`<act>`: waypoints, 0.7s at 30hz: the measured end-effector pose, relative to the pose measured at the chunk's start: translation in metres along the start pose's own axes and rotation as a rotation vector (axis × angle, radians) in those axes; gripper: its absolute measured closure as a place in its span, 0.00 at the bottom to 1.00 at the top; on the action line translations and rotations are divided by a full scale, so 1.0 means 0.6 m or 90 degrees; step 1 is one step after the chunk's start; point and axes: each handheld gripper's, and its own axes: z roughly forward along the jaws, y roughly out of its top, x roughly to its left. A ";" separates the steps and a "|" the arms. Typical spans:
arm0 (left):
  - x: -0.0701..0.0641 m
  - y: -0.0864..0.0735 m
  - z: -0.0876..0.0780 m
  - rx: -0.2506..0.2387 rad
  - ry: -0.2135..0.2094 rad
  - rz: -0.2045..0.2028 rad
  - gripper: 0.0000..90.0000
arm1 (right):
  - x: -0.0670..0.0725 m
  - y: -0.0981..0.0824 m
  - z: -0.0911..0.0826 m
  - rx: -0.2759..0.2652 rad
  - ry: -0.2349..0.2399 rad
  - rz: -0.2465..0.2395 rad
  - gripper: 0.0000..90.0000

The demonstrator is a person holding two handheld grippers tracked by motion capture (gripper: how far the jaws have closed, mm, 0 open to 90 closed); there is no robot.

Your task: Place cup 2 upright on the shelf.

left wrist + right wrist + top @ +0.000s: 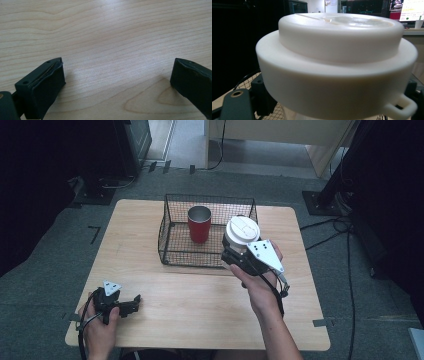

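Right claw (235,254) holds white-lidded cup (241,232) upright beside basket (170,242).

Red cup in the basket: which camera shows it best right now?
The high view: the red cup stands upright and whole inside the wire basket. The right gripper view has the white-lidded cup up close; the left gripper view looks at the table.

white lid (242,230), red cup (199,224) — black mesh basket (172,247), pale wood-grain table (200,305)

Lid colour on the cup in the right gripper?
White lid; clearest in the right gripper view.
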 end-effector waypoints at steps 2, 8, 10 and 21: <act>0.000 0.000 0.000 0.000 0.000 0.000 0.00 | 0.000 0.002 0.005 -0.003 0.003 0.004 0.18; 0.000 0.000 0.000 0.000 0.000 0.000 0.00 | 0.003 0.009 0.019 -0.016 -0.008 0.004 0.18; 0.000 0.000 0.000 0.000 0.000 0.000 0.00 | 0.004 0.012 0.024 -0.021 -0.011 0.002 0.18; 0.000 0.000 0.000 0.000 0.000 0.000 0.00 | 0.004 0.023 0.055 -0.032 -0.032 -0.005 0.18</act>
